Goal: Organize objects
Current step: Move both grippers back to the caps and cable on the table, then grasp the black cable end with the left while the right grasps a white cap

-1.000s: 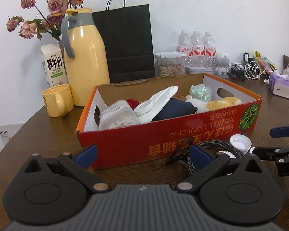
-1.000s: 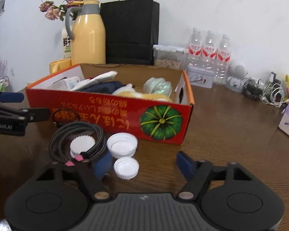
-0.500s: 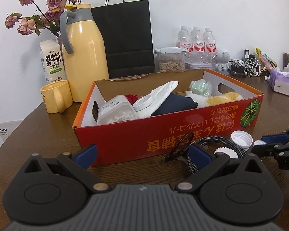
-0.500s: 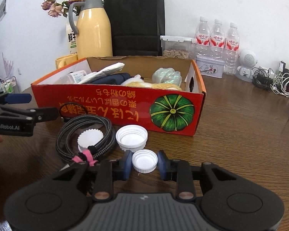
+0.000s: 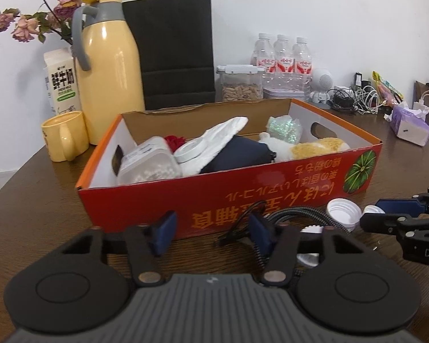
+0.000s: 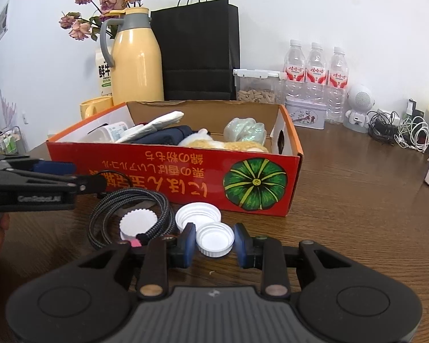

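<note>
An open red cardboard box (image 5: 271, 191) (image 6: 171, 177) stands on the brown table, holding a plush toy, cloths and a plastic jar. In front of it lie a coiled braided cable (image 6: 160, 205) (image 5: 303, 213), a serrated white lid (image 6: 138, 220), a larger white cap (image 6: 198, 214) (image 5: 343, 213) and a small white cap (image 6: 214, 240). My right gripper (image 6: 214, 243) (image 5: 371, 213) is shut on the small cap, pads against its rim. My left gripper (image 5: 211, 233) (image 6: 85, 175) hovers by the cable's left end, its jaws closing with nothing between them.
Behind the box stand a yellow thermos (image 5: 108, 71), a yellow mug (image 5: 64, 135), a milk carton (image 5: 61, 83), a black paper bag (image 5: 174, 48), a nut container (image 5: 240, 83) and water bottles (image 5: 283, 57). Chargers (image 6: 400, 131) and a tissue pack (image 5: 410, 125) lie at right.
The right gripper moved up to the small white cap and shut on it. The left gripper's jaws have narrowed from wide open, and it has edged slightly toward the box.
</note>
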### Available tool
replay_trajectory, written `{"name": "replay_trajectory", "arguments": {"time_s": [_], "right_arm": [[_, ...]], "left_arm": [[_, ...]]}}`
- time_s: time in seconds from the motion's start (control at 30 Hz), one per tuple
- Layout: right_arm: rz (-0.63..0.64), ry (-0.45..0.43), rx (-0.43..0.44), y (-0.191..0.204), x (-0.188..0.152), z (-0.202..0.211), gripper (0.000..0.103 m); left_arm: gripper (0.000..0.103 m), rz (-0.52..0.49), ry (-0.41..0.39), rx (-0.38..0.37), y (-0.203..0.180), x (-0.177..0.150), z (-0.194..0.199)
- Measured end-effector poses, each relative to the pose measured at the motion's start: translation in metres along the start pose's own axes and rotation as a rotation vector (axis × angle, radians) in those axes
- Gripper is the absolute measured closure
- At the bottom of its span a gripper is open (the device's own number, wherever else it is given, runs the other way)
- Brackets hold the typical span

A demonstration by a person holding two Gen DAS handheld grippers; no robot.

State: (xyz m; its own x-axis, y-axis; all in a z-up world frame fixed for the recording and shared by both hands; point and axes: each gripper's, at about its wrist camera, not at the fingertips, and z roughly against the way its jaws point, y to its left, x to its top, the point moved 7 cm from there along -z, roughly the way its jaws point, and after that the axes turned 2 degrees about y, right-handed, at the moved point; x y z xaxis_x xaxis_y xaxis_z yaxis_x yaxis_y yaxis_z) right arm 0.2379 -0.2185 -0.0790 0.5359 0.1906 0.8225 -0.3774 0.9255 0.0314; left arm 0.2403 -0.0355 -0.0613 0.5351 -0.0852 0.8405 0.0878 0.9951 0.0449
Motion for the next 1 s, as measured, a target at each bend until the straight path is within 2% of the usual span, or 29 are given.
{"name": "replay_trajectory", "arguments": {"time_s": [0.07,0.17,0.4,1.0], "right_arm": [[0.002,-0.002,0.003,0.002,0.0,0.0,0.075],[0.004,-0.004,0.005,0.004,0.0,0.0,0.075],[0.002,-0.012,-0.002,0.003,0.001,0.002,0.076],[0.011,-0.064,-0.033,0.002,0.006,0.01,0.075]], "left_arm": [[0.073,-0.006,0.008,-0.013,-0.003,0.0,-0.002],[0.093,-0.016,0.007,-0.033,-0.007,-0.001,-0.002],[0.097,-0.041,-0.039,-0.041,-0.01,-0.001,0.008],[0.099,-0.053,-0.189,0.04,0.0,0.003,0.047]]}}
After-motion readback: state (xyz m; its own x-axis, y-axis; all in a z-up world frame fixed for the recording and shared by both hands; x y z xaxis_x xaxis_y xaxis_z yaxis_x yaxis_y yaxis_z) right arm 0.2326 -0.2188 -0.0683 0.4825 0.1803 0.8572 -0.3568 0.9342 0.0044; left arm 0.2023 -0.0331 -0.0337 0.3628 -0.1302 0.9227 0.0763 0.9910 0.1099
